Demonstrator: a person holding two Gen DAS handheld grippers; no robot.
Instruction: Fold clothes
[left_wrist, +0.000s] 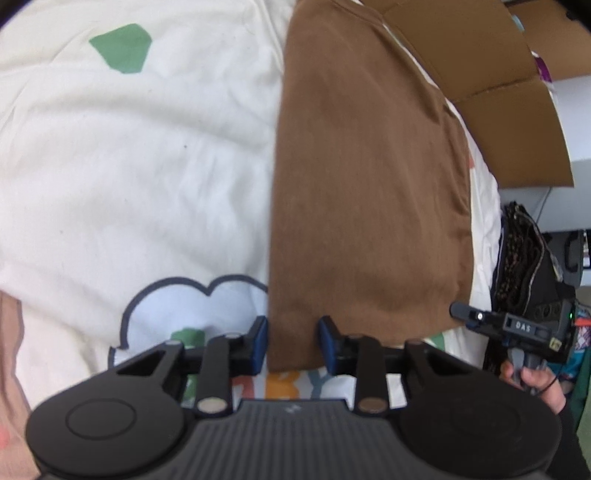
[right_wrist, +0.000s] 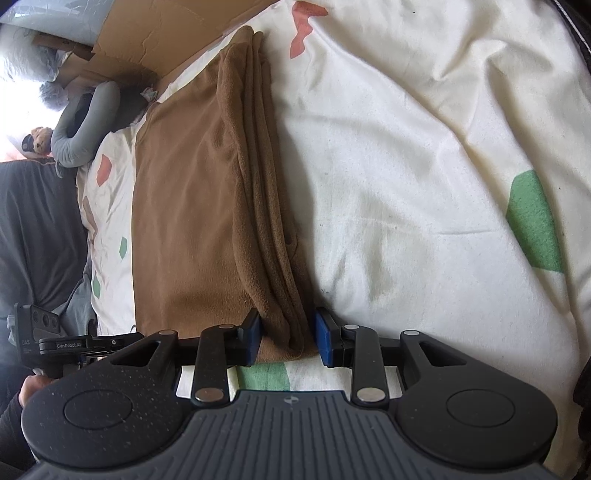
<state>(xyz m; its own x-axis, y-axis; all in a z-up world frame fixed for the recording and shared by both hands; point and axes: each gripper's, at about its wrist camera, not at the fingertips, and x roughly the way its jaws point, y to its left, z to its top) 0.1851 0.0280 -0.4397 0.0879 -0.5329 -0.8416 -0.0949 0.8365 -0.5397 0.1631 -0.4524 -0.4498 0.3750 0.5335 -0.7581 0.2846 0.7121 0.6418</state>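
Brown fabric, a folded garment, lies lengthwise on a cream bedsheet printed with green, orange and cloud-shaped patches. In the left wrist view we find the garment filling the centre and right of the frame, its near hem reaching down to the left gripper at lower centre. That gripper's jaws stand apart, the blue-padded fingers straddling the garment's near left corner; the left pad sits just beside the cloth edge, and we cannot tell whether either pad touches it. In the right wrist view the garment runs from upper centre down to lower centre, with several stacked folded layers visible along its right edge. The right gripper is likewise spread, its fingers placed either side of that layered edge at the near corner, not clamped on it. We note flattened cardboard at the upper right of the left view, beyond the garment. The person's right hand holding its gripper handle appears at the lower right of the left view; the left hand shows at the lower left of the right view, beside dark clothing.
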